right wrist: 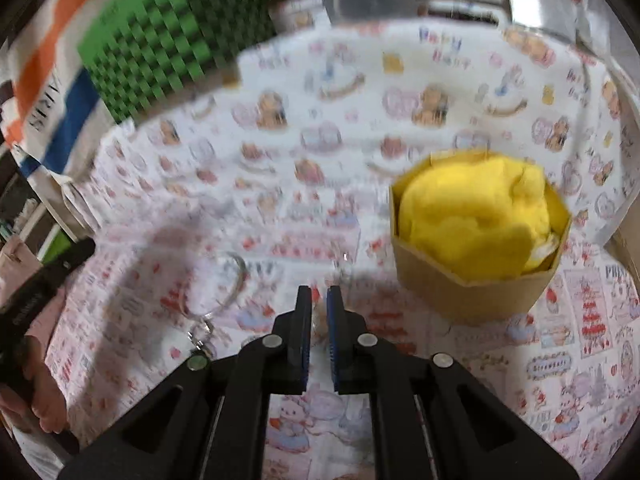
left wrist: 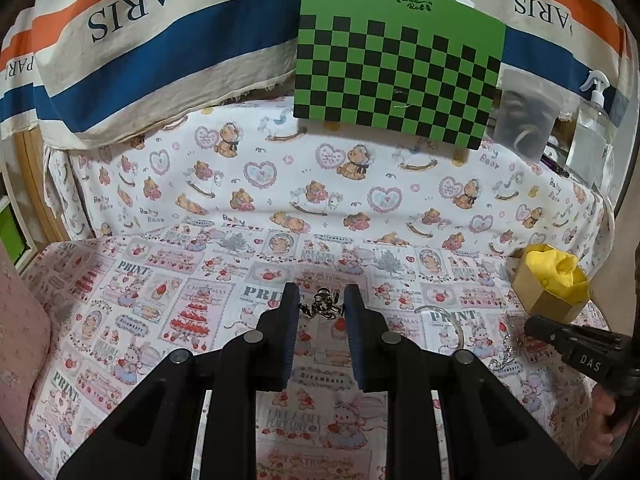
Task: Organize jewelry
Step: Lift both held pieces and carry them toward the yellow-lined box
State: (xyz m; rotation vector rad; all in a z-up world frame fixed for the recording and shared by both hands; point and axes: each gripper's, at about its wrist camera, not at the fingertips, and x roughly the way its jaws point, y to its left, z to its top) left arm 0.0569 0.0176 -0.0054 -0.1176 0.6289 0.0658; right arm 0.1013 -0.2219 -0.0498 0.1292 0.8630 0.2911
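A dark metal chain piece lies on the patterned cloth between the fingertips of my left gripper; the jaws stand open around it. A tan octagonal box lined with yellow cloth sits at the right, and shows in the right wrist view just right of my right gripper. That gripper's jaws are nearly closed with a thin silvery chain at their tips; blur hides the grip. A clear bangle lies left of it; it also shows in the left wrist view.
A green checkered board leans at the back. A clear container and a spray bottle stand at the back right. A striped PARIS fabric hangs behind. The right gripper's body shows at right.
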